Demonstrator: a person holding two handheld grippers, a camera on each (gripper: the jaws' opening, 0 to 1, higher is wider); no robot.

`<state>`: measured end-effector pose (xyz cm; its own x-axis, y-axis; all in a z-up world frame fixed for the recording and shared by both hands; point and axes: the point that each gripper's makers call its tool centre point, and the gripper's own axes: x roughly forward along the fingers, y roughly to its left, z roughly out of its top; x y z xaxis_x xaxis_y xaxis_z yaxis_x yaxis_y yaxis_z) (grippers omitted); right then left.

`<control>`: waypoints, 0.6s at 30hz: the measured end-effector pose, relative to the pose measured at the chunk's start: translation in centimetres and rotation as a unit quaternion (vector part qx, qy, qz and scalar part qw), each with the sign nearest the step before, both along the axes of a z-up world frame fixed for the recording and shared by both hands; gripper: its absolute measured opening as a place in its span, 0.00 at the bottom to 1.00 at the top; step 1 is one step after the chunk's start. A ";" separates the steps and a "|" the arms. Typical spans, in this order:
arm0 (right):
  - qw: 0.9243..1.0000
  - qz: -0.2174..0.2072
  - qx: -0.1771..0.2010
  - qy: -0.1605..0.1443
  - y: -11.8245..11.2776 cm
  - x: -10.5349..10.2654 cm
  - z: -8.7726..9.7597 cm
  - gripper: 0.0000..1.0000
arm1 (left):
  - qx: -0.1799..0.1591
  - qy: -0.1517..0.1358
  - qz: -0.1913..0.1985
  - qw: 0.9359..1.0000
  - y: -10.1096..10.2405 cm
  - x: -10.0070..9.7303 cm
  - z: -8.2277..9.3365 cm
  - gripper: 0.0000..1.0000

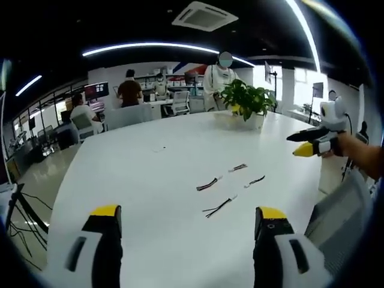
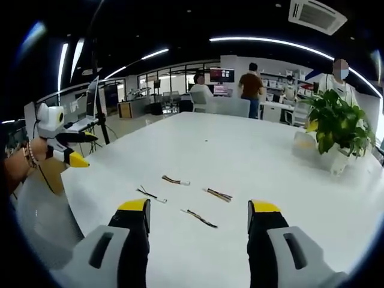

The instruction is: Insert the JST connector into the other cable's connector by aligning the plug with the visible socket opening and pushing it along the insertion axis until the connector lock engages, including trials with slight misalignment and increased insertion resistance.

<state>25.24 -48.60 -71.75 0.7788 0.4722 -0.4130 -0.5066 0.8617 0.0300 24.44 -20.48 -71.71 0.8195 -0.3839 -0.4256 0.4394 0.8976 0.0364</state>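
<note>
Four short cables [image 1: 220, 205] lie scattered on the white table [image 1: 150, 198], well ahead of both grippers, none between the jaws; left gripper [image 1: 187, 216] and right gripper [image 2: 197, 210] hover spread wide, holding nothing

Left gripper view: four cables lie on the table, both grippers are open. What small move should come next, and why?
Probably lower the left gripper toward the nearest cable: its jaws stand open and empty above the white table, and nothing is picked up yet.

White table [image 1: 180, 150], potted plant [image 1: 247, 99], open-plan office
</note>
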 end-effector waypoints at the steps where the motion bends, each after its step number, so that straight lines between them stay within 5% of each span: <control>1: 1.000 0.000 -0.002 0.000 0.0 0.1 0.0 0.64 | -0.001 0.000 -0.001 1.000 -0.1 0.2 0.0 0.91; 18: 1.000 0.004 -0.019 0.004 -0.3 2.3 -0.9 0.62 | -0.014 0.005 -0.026 1.000 -1.4 2.5 -0.6 0.91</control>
